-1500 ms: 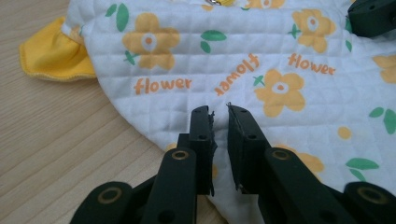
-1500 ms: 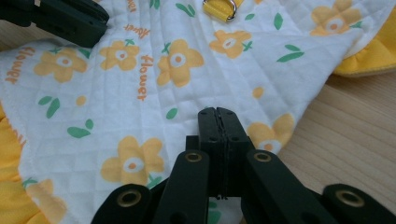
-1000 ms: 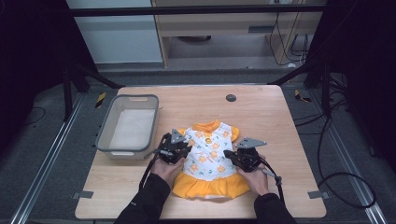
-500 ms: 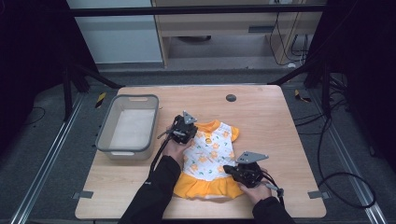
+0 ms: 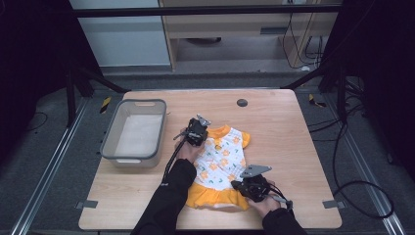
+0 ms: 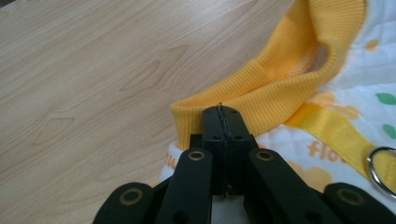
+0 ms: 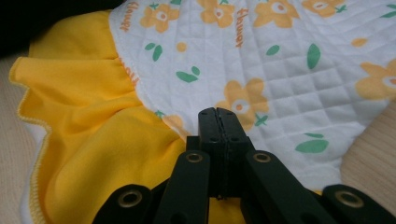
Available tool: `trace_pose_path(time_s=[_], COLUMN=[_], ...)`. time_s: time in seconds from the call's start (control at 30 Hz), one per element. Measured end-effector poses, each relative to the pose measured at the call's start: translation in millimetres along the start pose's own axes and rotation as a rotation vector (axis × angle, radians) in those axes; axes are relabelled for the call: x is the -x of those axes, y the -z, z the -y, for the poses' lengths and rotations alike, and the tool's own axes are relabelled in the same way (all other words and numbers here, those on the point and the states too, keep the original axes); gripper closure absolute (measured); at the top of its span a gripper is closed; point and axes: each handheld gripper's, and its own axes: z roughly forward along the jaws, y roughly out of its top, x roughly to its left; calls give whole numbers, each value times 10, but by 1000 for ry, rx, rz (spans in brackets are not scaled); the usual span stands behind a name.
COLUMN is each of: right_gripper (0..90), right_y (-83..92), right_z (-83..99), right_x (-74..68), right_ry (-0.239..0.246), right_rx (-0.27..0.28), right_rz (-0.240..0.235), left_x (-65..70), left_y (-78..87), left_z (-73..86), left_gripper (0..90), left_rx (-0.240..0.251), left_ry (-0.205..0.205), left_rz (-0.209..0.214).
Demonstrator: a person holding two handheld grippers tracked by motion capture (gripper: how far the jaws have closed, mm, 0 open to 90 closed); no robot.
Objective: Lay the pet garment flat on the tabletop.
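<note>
Small white-and-orange flowered dress [image 5: 220, 159] flat on the wooden table [image 5: 288, 132], our left claw [image 5: 195, 132] closed, having just been closing, at its yellow ribbed collar [image 6: 261, 88], whether it pinches fabric we cannot tell, our right claw [image 5: 250, 186] closed at the yellow hem [image 7: 93, 140], grey bin [image 5: 133, 132] left of the dress.

White flower-print pet dress [image 5: 220, 159], yellow collar and ruffle, flat on table [image 5: 293, 127]

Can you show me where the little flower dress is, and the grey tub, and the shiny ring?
dress [image 5: 221, 157], high view, on its white flowered middle.
tub [image 5: 108, 141], high view, on its left rim.
ring [image 6: 382, 169], left gripper view, on the metal loop at the yellow strap's end.
</note>
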Motion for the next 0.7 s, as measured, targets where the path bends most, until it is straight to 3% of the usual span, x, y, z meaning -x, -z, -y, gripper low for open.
trace_pose_path(time_s=[0.23, 0.33, 0.43, 0.6, 0.7], right_gripper=[900, 900, 900, 899, 898], right_y=[20, 15, 10, 44, 80], right_z=[33, 32, 28, -17, -39], right_x=[-21, -12, -11, -14, 6], right_ry=[7, 1, -6, -5, -6], right_rx=[1, 6, 12, 68, 94], right_rz=[-8, -15, -13, -5, 9], left_x=[-11, 9, 9, 34, 42], left_y=[-137, -118, 17, 348, 480], left_z=[-98, -114, -144, -170, -136], left_gripper=[899, 897, 861, 760, 719], left_rx=[-24, -21, 18, 70, 88], left_ry=[-7, -3, 19, -25, -29], left_rz=[-25, -13, 15, 34, 41])
